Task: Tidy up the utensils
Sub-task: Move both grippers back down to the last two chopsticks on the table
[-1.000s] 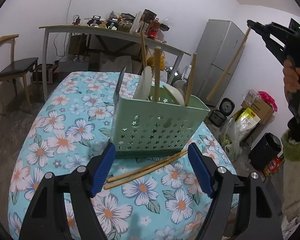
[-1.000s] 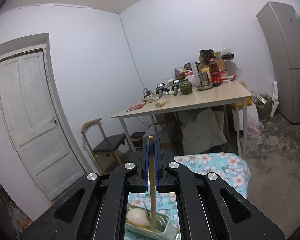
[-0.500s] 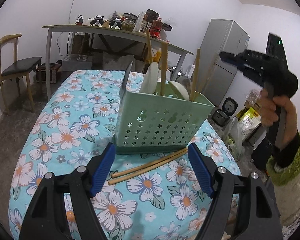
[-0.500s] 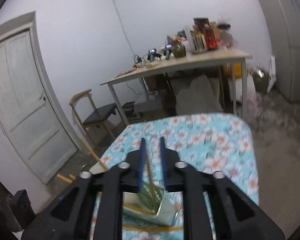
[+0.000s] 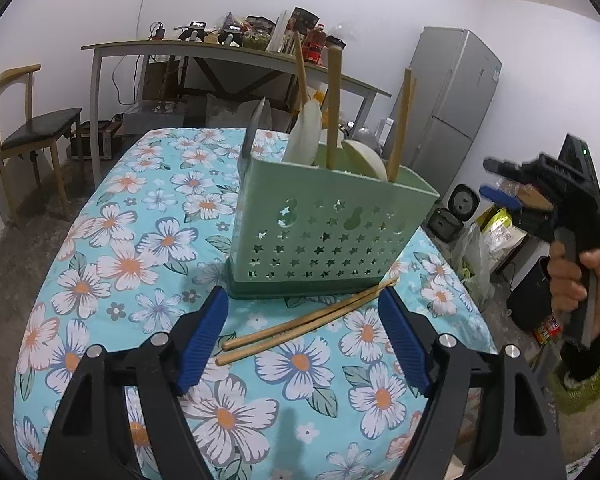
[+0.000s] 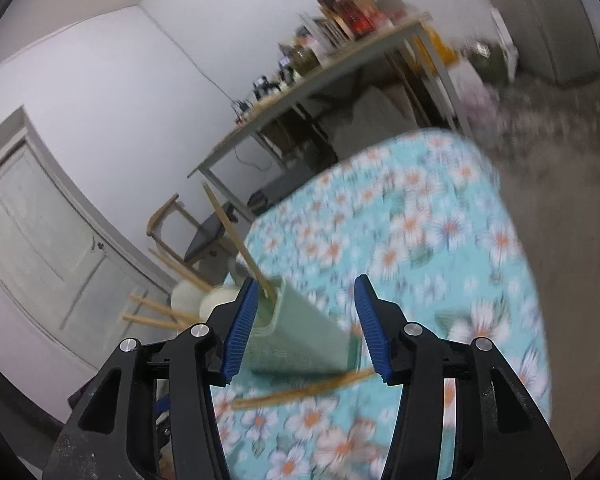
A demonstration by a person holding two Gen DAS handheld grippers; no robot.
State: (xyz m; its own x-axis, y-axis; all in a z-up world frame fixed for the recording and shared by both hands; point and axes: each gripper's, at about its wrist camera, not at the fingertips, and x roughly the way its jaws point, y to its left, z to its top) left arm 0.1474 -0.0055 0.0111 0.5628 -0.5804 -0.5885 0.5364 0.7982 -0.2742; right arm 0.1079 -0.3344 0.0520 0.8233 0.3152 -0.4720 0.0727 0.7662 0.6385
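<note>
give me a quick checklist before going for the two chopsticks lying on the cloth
1. Right tool empty and open: ok, nothing between its blue pads.
2. Left tool open: ok, jaws wide, empty.
3. Two chopsticks reachable: ok, lying side by side on the floral tablecloth, in front of the green holder.
4. Far tips free of the holder: cannot tell, they end right at its base.
5. Holder upright: ok, chopsticks and spoons standing inside.
6. Right wrist view sharp enough to aim: not ok, motion blurred.
</note>
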